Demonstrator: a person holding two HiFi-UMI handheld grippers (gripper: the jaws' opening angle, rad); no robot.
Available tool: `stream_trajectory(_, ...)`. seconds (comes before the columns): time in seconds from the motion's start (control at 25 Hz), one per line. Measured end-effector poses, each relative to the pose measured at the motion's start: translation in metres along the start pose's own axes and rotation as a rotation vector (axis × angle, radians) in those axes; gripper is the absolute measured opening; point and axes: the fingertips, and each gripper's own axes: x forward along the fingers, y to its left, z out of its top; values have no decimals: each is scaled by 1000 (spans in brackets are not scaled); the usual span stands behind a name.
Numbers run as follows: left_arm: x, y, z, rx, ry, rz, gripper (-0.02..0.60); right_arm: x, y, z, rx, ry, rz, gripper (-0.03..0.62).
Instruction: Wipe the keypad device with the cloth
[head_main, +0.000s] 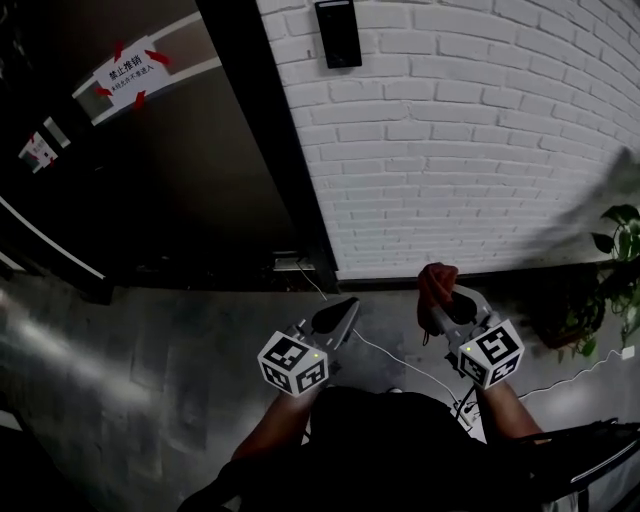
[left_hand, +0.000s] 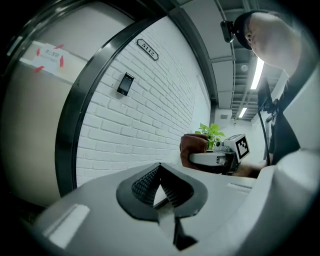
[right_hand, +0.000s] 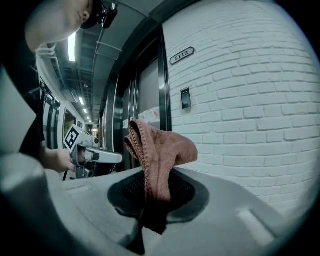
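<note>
While the right gripper (right_hand: 157, 190) clamps a rust-brown knitted cloth (right_hand: 161, 149), the small black keypad device (head_main: 338, 32) hangs on the white brick wall (head_main: 480, 130), well above and apart; the left gripper (left_hand: 160, 175) has its jaws together, empty.

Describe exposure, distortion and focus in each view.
Head view: dim, dark door and grey floor underexposed, white brick wall bright with a soft shadow at right. Left gripper view: heavy fisheye bends the door frame; ceiling strip light glares. Right gripper view: same fisheye; brown knitted cloth sharp, black wall-mounted keypad device small but clear.
</note>
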Motion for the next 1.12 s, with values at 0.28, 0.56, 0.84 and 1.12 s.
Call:
stream_trajectory(0.28, 1, 22, 21, 24, 9, -24, 17, 18, 11, 6, 26, -4, -15, 57)
stream_trajectory(0.56, -5, 34, 31, 35, -1, -52, 17, 29, 18, 14, 19, -17, -48, 57)
stream_trajectory(0.84, -8, 36, 30, 29, 6, -72, 17, 35, 24, 6, 37, 14, -57, 57)
stream_trajectory(1.12, -12, 34, 30, 39, 21, -90, 17, 31, 33, 12, 27, -6, -56, 57)
